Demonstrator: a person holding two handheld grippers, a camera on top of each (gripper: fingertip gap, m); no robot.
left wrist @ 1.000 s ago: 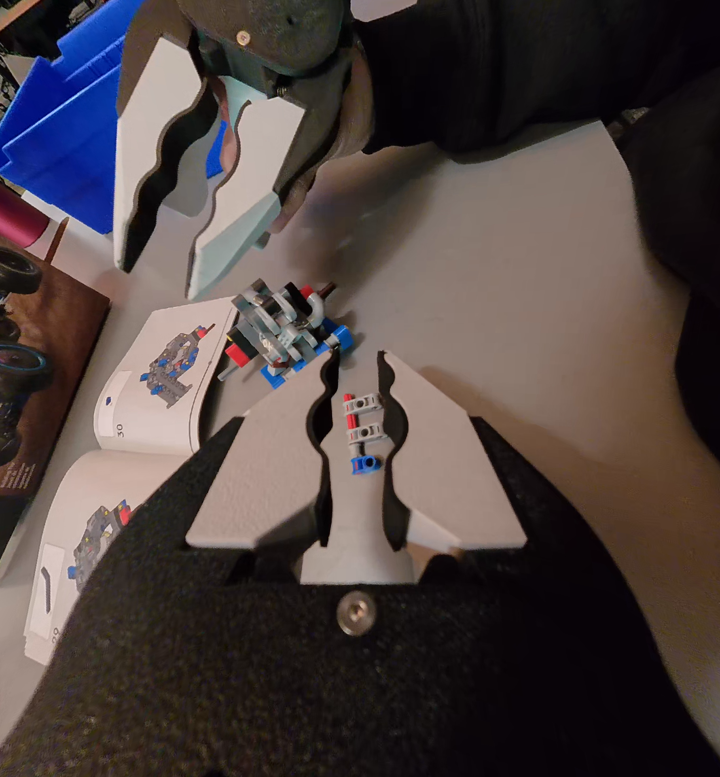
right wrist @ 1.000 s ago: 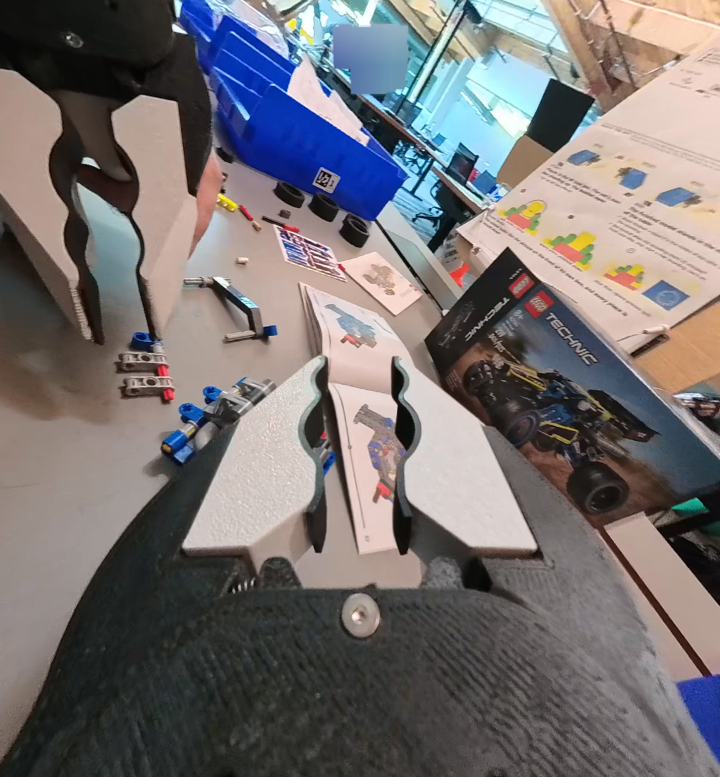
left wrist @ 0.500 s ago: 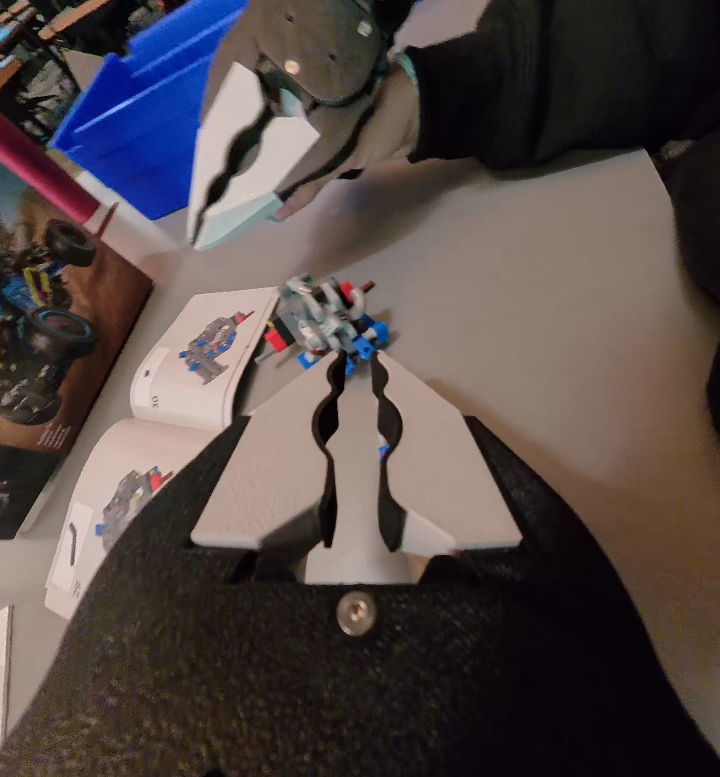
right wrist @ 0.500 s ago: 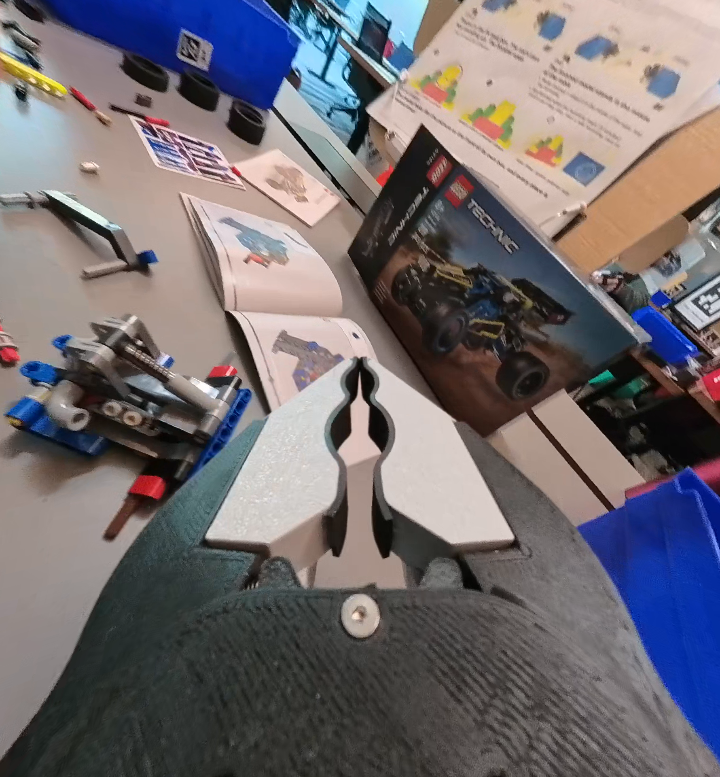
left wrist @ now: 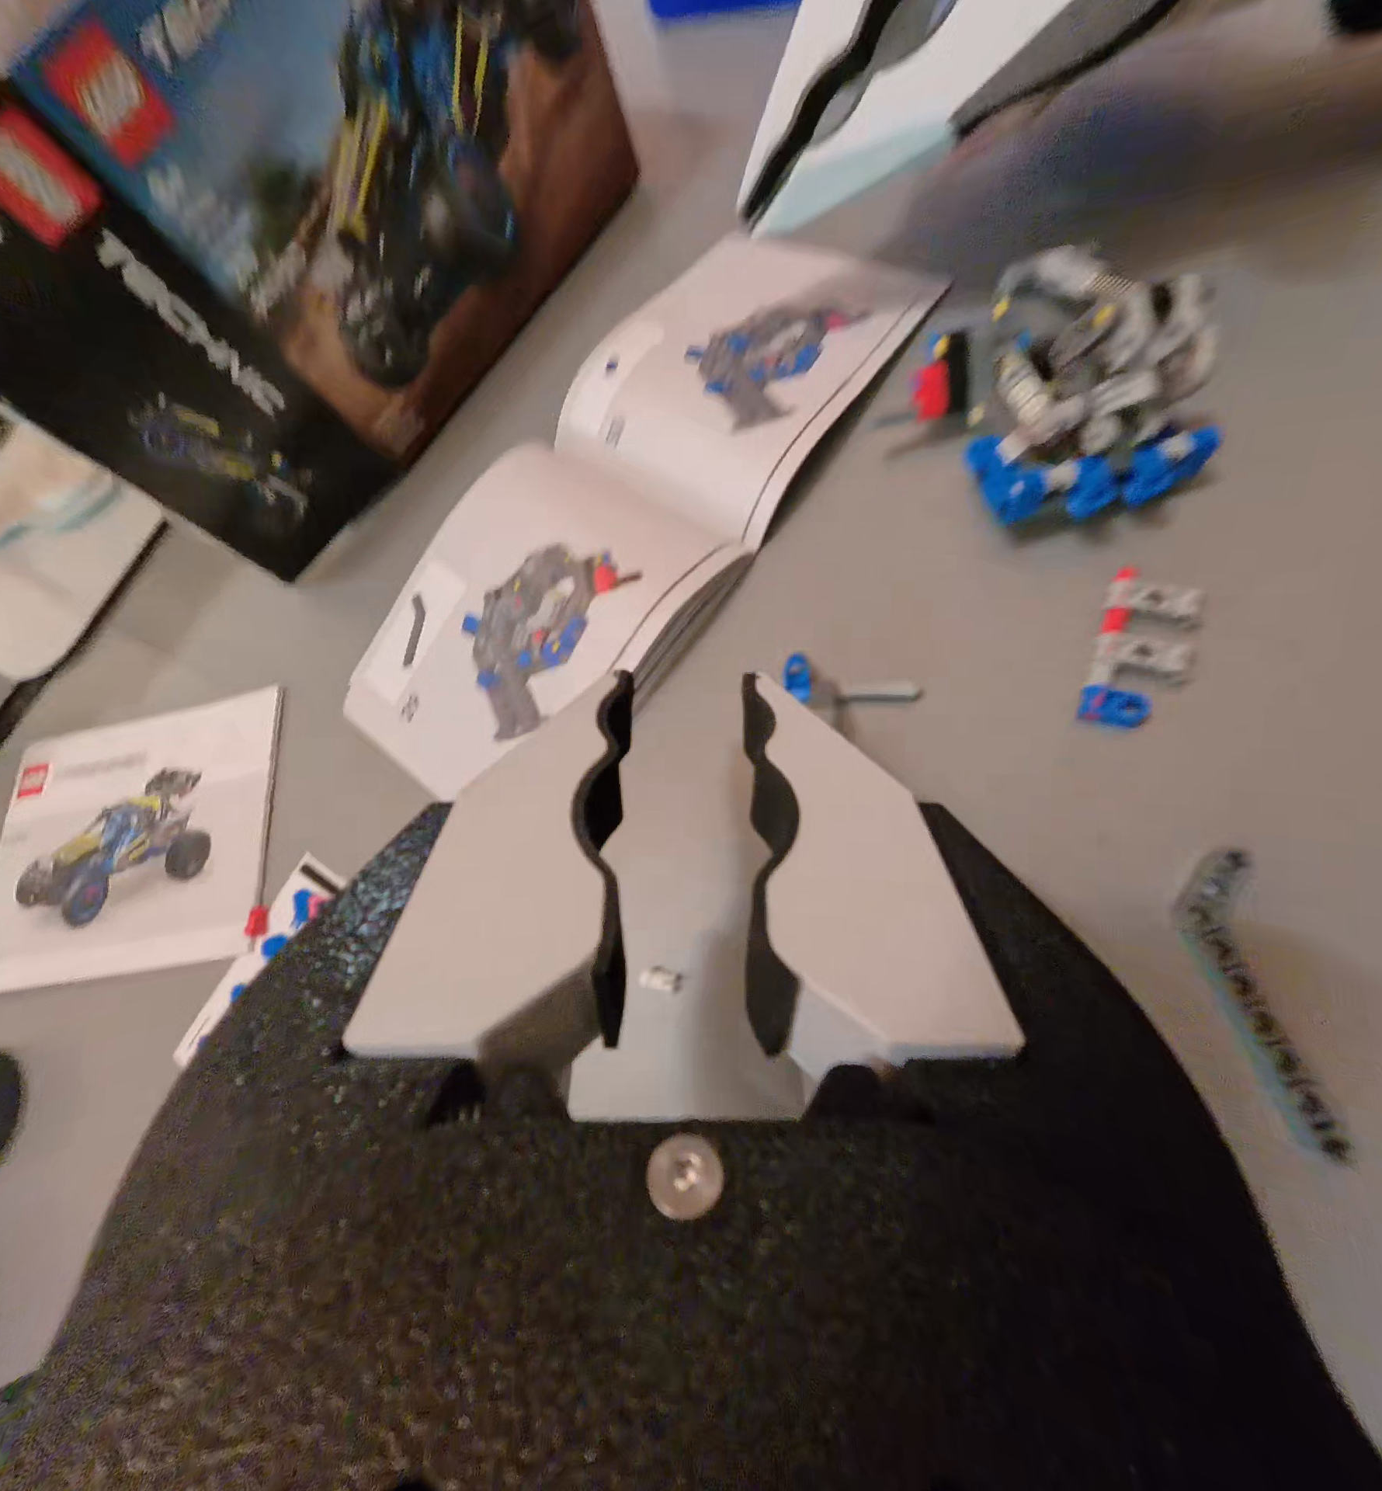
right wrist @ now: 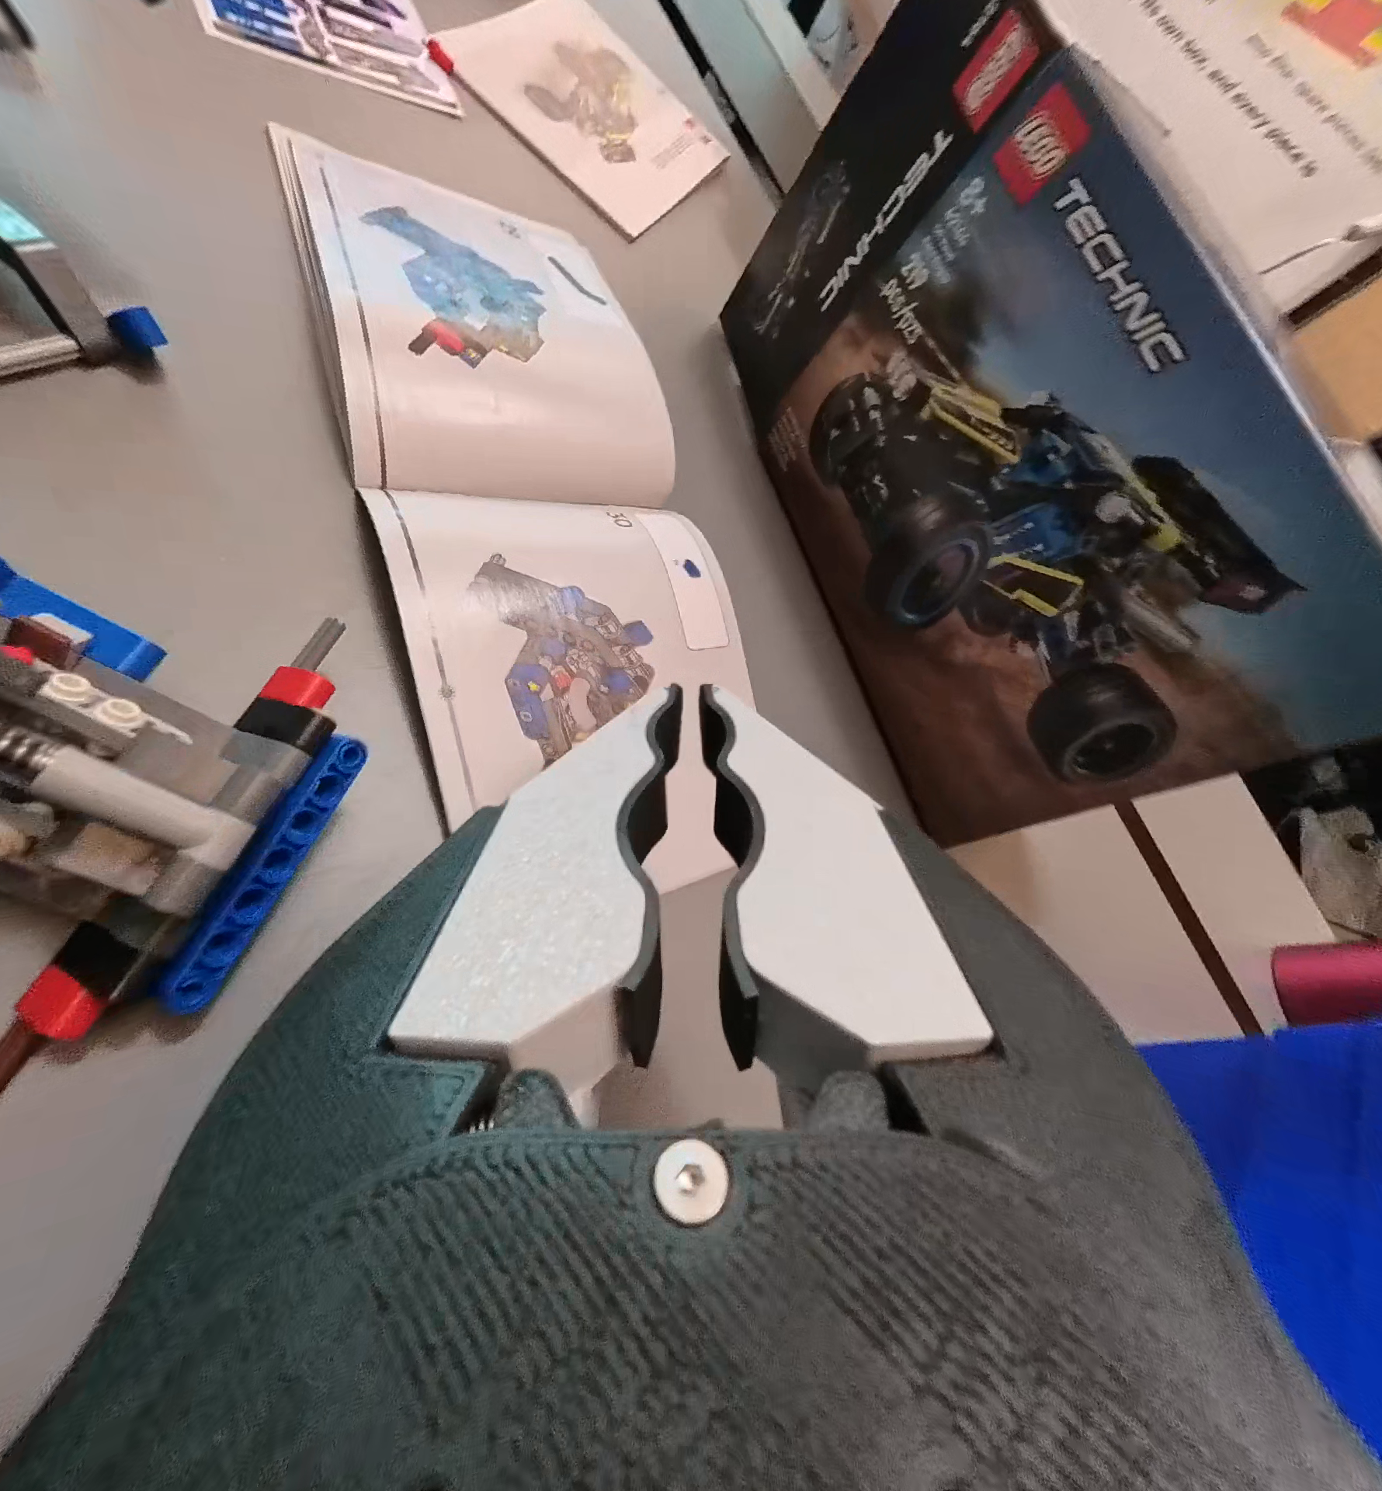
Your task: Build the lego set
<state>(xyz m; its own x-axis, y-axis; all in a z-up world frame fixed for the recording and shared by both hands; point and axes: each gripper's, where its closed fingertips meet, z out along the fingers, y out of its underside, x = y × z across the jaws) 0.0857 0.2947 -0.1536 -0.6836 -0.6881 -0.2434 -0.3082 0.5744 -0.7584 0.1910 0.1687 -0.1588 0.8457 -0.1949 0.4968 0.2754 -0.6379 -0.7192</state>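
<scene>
The partly built grey and blue lego assembly lies on the grey table, to the right of the open instruction booklet. My left gripper is open and empty, above the table near the booklet's edge. A small pale pin lies on the table between its fingers. My right gripper is all but shut, empty, over the booklet's near page; it also shows in the left wrist view. The assembly lies to its left.
The lego box stands behind the booklet. Small grey, red and blue pieces, a blue pin on an axle and a black beam lie loose. A second booklet, a sticker sheet and a blue bin are nearby. Some 15 cm of space lies between my two pairs of fingers.
My left gripper has swung left off the small pieces and opened wider. My right gripper has moved lower over the booklet and stays almost closed.
</scene>
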